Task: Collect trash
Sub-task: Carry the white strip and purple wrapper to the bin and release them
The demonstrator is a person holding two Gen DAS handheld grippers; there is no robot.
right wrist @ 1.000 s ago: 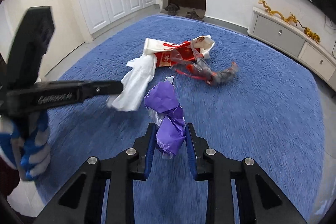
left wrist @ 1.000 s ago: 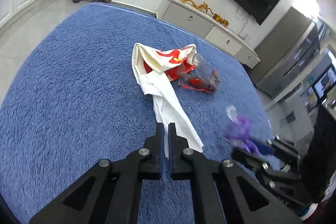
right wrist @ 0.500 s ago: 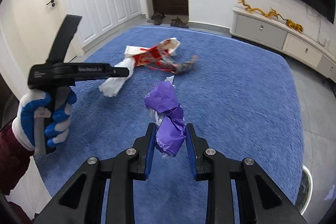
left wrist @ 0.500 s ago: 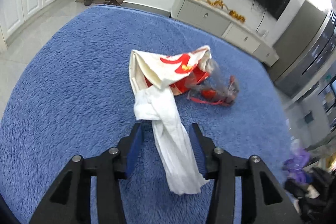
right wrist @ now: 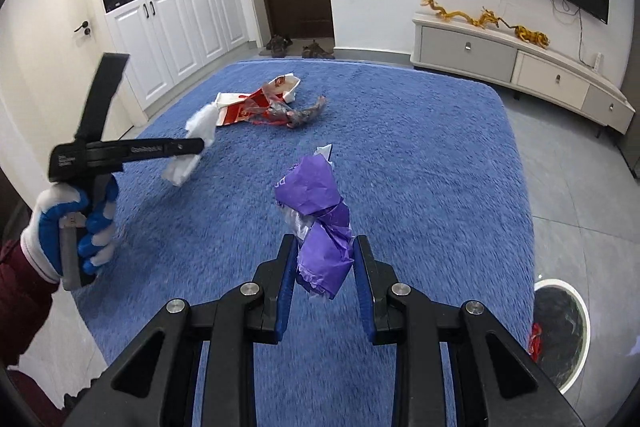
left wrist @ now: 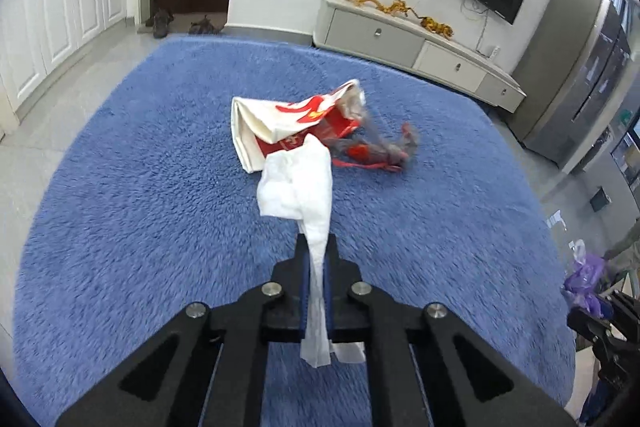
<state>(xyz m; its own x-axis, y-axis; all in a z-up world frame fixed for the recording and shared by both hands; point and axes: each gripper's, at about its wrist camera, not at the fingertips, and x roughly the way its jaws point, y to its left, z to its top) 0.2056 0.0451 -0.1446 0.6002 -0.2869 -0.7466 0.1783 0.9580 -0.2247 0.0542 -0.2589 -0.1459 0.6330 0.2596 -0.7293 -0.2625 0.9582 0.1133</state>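
Blue carpet [right wrist: 420,155] covers most of the floor. A white-rimmed bin [right wrist: 562,331] with a dark liner sits at its edge on the tiles, at about four o'clock from the right gripper [right wrist: 325,259] in the right wrist view; this is judged the destination, so the coming move turns on that bearing, and the right hand is the nearer. The bin is cut by the frame edge and the gripper body, so its contents cannot be made out beyond a red scrap at the rim. Remaining litter, a red-and-white paper bag [left wrist: 288,119] with a clear crumpled wrapper [left wrist: 376,147] touching it, lies at twelve o'clock from the left gripper [left wrist: 317,259], long axis running nine to three; the wrapper is blurred. The left gripper is clamped on a white tissue [left wrist: 300,183], which trails forward and hangs below the jaws. The right gripper pinches a purple wrapper [right wrist: 320,223], upright between the jaws, clear of the carpet.
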